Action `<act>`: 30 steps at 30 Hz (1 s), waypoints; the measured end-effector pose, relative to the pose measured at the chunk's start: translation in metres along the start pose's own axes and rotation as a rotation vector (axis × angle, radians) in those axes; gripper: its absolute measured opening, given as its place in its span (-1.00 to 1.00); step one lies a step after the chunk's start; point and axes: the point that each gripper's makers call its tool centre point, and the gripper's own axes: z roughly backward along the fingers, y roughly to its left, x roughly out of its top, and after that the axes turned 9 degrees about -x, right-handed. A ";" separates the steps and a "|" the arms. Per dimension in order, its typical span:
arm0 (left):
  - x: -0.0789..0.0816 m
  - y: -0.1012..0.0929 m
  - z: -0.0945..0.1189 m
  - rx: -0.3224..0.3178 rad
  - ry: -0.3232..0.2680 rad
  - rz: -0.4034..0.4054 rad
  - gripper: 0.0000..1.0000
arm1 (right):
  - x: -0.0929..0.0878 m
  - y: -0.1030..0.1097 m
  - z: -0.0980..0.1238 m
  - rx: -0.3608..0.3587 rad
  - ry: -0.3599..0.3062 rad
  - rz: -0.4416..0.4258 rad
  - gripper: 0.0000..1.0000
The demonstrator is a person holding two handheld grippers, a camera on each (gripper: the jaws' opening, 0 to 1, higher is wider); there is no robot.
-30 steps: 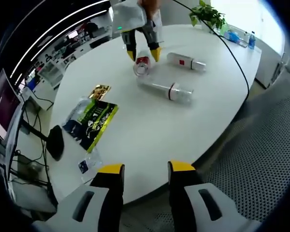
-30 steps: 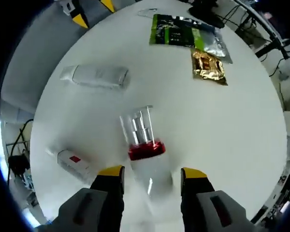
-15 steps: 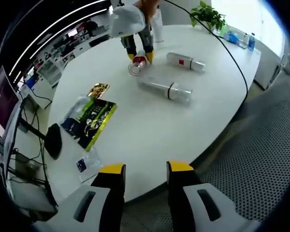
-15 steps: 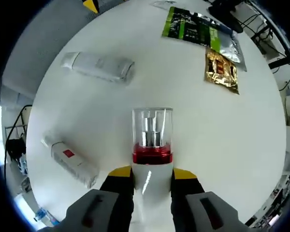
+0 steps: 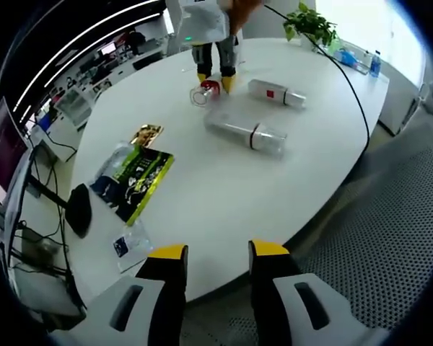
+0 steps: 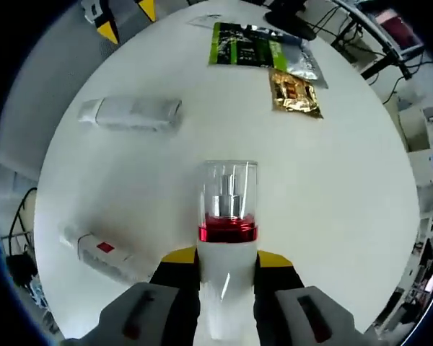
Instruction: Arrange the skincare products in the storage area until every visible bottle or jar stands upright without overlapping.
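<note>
Your right gripper (image 6: 227,258) is clamped on the white body of the pump bottle (image 6: 228,216), jaws tight on both sides just below its red band. In the right gripper view the bottle sits at bottom centre, long axis running straight up the frame along the jaws, clear cap pointing away from you. In the left gripper view the same bottle (image 5: 204,92) shows at top centre, cap end low near the table (image 5: 224,187); can't tell if it's touching. So the turn that matters, imo: swing the cap end up and the white base down before you set it down.

Your left gripper (image 5: 215,254) is at the bottom of its own view, jaws apart w/ nothing between them, hanging off the near edge of the table, well apart from everything. Right is the working one.

2 more bottles lie on their sides: a clear bottle (image 5: 247,134) at upper centre of the left gripper view, and a white tube (image 5: 277,94) w/ a red label at upper right, near each other but not overlapping. Both are much nearer your right gripper than your left.

Containers: none in sight, and no marked storage spot. Off-task: a green packet (image 5: 135,182) and a gold sachet (image 5: 148,135) at mid left of the left gripper view.
</note>
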 end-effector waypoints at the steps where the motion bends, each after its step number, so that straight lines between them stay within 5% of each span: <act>1: 0.000 0.000 0.000 -0.001 0.000 -0.004 -0.41 | 0.000 -0.002 0.004 -0.024 -0.016 -0.020 -0.59; 17: 0.005 0.000 0.002 0.001 -0.028 -0.001 -0.40 | -0.006 -0.016 0.075 -0.248 -0.260 -0.493 -0.61; 23: 0.007 -0.001 0.002 -0.004 -0.036 0.001 -0.40 | 0.007 -0.025 0.124 -0.286 -0.493 -0.830 -0.61; 30: 0.013 -0.002 0.004 -0.011 -0.076 0.009 -0.37 | 0.019 -0.022 0.172 -0.283 -0.734 -1.089 -0.61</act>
